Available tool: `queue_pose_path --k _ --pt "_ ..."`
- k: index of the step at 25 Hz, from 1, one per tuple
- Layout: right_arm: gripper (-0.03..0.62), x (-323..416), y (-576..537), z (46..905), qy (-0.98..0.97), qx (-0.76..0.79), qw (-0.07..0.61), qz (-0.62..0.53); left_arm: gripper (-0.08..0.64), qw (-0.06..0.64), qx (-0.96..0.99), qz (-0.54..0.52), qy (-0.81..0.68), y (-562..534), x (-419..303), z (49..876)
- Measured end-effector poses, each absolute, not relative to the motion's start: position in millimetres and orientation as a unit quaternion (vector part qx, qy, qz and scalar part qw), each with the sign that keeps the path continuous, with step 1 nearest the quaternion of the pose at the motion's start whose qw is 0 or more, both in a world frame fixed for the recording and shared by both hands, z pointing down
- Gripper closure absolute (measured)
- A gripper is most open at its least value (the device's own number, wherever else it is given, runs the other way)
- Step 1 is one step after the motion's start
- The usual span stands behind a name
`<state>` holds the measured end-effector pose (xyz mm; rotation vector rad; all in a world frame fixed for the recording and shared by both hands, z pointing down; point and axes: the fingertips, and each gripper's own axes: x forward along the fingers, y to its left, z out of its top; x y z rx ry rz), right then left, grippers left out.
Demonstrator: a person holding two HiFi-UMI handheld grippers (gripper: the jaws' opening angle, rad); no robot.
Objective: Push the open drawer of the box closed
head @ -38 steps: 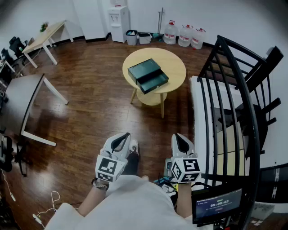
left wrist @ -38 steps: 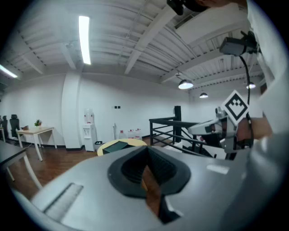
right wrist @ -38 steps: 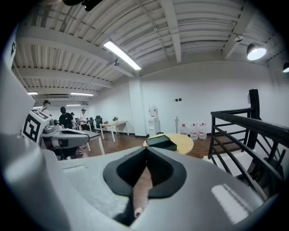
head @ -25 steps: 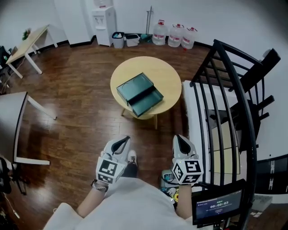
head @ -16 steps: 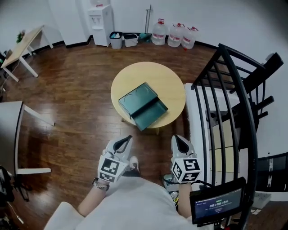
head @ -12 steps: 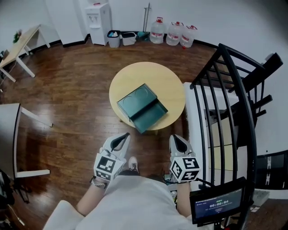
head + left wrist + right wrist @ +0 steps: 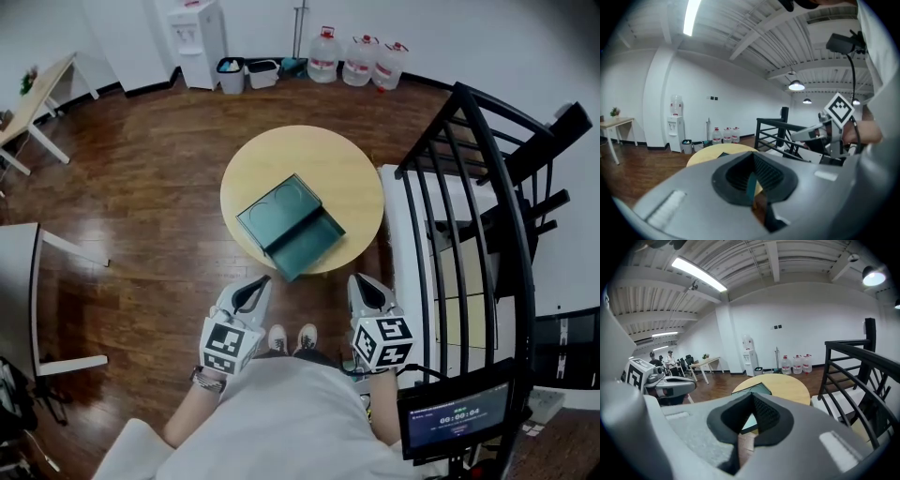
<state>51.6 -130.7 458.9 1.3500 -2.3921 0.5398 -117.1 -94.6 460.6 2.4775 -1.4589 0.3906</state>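
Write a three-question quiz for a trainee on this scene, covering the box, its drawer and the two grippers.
1. What does the green box stand on?
2. True or false: the box's drawer is already pushed closed.
3. The left gripper and the right gripper are:
A) both shut, empty, not touching the box
B) both clamped on the drawer
C) left open, right shut

Key
1. The round wooden table.
2. False: the drawer is pulled out toward the person.
3. A
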Motion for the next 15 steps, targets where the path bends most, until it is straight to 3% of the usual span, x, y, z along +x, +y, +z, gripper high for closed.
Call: queue_pose_path --k 4,7,10,15 --pt "0.589 51 -134 459 -0.855 0.456 0.183 0.166 0.554 0.127 0.849 0.145 -0.491 -100 -113 471" --pt "0.589 59 -140 464 -0.864 0.438 0.197 0.15 0.554 0.081 0.862 0.154 -0.477 -111 -103 465" --pt "0.47 78 -149 472 -0.861 0.445 0.213 0.124 0.51 0.064 0.857 0.171 -0.483 -130 -101 461" --pt "0.442 74 -149 493 -0.876 0.41 0.217 0.133 0.418 0.088 0.836 0.208 -0.501 -147 -122 469"
